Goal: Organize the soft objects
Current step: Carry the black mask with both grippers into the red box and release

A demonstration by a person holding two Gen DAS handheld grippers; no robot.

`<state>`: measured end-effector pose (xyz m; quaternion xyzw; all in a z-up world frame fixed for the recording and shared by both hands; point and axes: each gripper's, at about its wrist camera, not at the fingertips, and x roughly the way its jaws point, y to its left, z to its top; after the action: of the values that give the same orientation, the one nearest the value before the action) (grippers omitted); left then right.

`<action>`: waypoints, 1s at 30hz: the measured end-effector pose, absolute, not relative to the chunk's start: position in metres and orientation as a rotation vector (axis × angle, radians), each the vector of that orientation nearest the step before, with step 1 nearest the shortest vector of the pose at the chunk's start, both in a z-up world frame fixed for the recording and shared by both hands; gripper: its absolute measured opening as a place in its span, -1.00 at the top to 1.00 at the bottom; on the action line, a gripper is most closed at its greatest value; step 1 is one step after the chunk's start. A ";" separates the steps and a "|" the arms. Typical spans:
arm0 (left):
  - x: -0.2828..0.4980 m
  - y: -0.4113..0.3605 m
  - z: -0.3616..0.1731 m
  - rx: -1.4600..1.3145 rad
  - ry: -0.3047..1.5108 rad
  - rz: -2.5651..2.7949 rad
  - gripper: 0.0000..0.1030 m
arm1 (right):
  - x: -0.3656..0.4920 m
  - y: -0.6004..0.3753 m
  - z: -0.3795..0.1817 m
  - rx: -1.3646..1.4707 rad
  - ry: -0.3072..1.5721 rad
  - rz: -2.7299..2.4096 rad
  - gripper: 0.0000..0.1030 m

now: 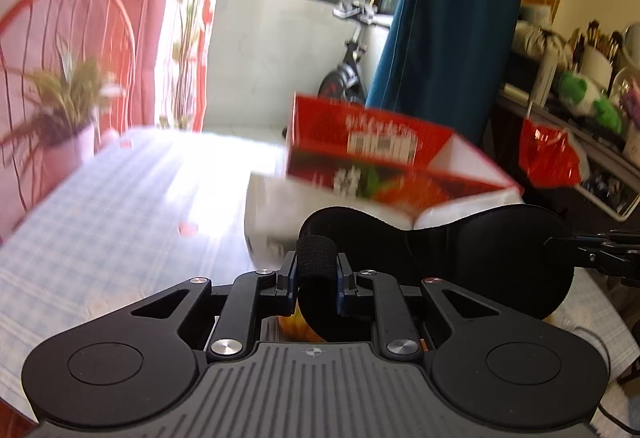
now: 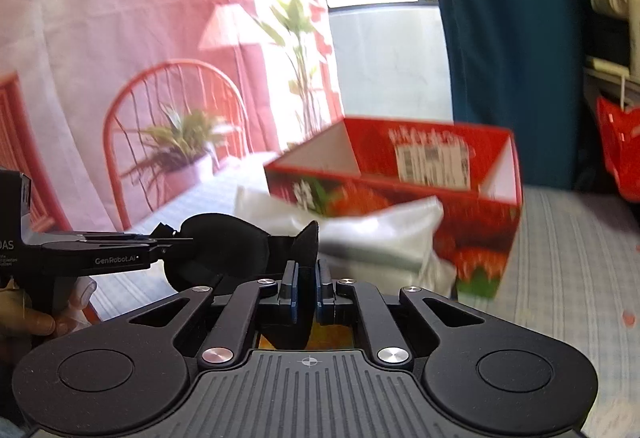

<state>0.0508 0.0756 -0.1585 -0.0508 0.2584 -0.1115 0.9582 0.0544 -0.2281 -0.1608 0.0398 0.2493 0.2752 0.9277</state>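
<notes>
Both hand-held grippers grasp one black eye mask (image 1: 480, 238). The left hand-held gripper (image 1: 316, 278) clamps its strap end and the right hand-held gripper (image 2: 306, 278) pinches the opposite cup, so the mask hangs stretched between them above the bench (image 1: 120, 198), just short of the red box (image 2: 400, 174). The limp fabric may slip from either shallow pinch. Uneven pulling could also drag it against the white bag (image 2: 380, 234) in front of the box.

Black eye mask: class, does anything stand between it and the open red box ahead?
Yes: a white bag lies against the red box's near wall, just beyond the eye mask. The box's open top looks clear.
</notes>
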 end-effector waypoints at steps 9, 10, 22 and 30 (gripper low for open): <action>0.083 0.056 -0.096 -0.035 0.391 -0.252 0.63 | 0.093 -0.236 -0.105 0.024 0.403 0.571 0.86; 0.091 0.053 -0.090 -0.025 0.380 -0.253 0.63 | 0.101 -0.237 -0.100 0.013 0.394 0.567 0.86; 0.216 0.004 -0.075 0.060 0.441 -0.269 0.63 | 0.223 -0.250 -0.098 -0.045 0.432 0.490 0.86; 0.284 -0.025 -0.105 0.141 0.565 -0.284 0.63 | 0.298 -0.251 -0.127 -0.072 0.547 0.446 0.86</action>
<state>0.2843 -0.0246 -0.1046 0.0693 0.2774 -0.1397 0.9480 0.2981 -0.2513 -0.1273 -0.0354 0.2679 0.2184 0.9377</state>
